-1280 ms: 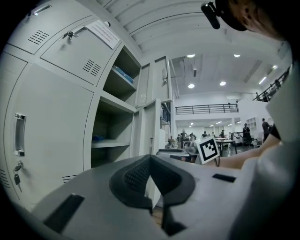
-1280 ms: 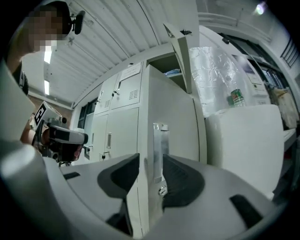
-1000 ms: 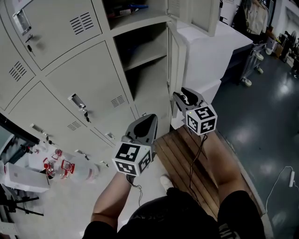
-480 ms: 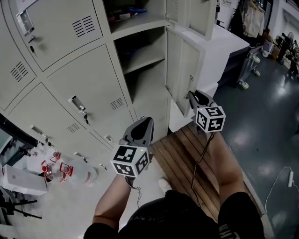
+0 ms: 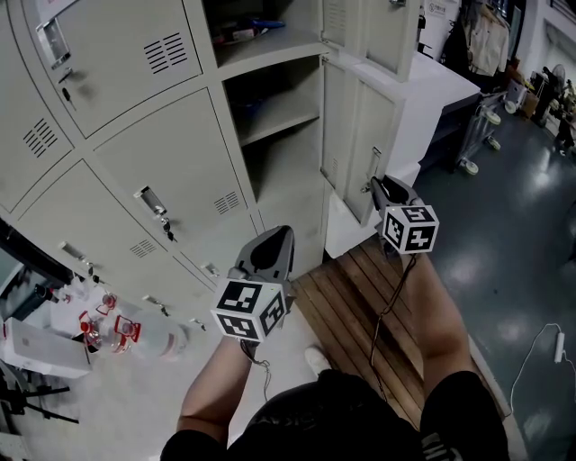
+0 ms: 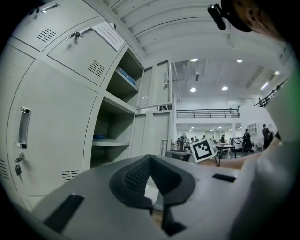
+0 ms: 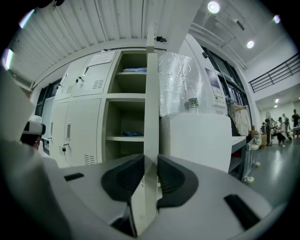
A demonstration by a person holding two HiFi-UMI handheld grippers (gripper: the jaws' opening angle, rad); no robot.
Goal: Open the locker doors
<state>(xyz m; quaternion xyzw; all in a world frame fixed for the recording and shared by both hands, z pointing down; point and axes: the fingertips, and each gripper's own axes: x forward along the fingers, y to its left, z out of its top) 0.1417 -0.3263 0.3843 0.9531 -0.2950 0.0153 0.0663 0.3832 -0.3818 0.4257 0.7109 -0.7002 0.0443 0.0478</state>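
Observation:
A bank of grey lockers [image 5: 171, 171] fills the upper left of the head view. One lower door [image 5: 360, 149] on its right side stands swung out, showing empty shelves [image 5: 274, 112]. My right gripper [image 5: 377, 187] is shut on that door's free edge. In the right gripper view the thin edge [image 7: 151, 117] runs upright between the pads of the right gripper [image 7: 149, 177]; its jaws have just been closing on it. My left gripper [image 5: 275, 239] hangs lower left before the closed doors, and the left gripper [image 6: 150, 174] is shut on nothing.
A door above [image 5: 378, 27] also hangs open. A white cabinet [image 5: 432, 94] stands right of the lockers. A slatted wooden platform [image 5: 360, 311] lies under my arms. Bottles with red labels [image 5: 117, 329] sit on the floor at left. People and tables stand far back.
The lower door has swung from nearly closed to well open. My right gripper moved right with its edge. The left gripper kept its place.

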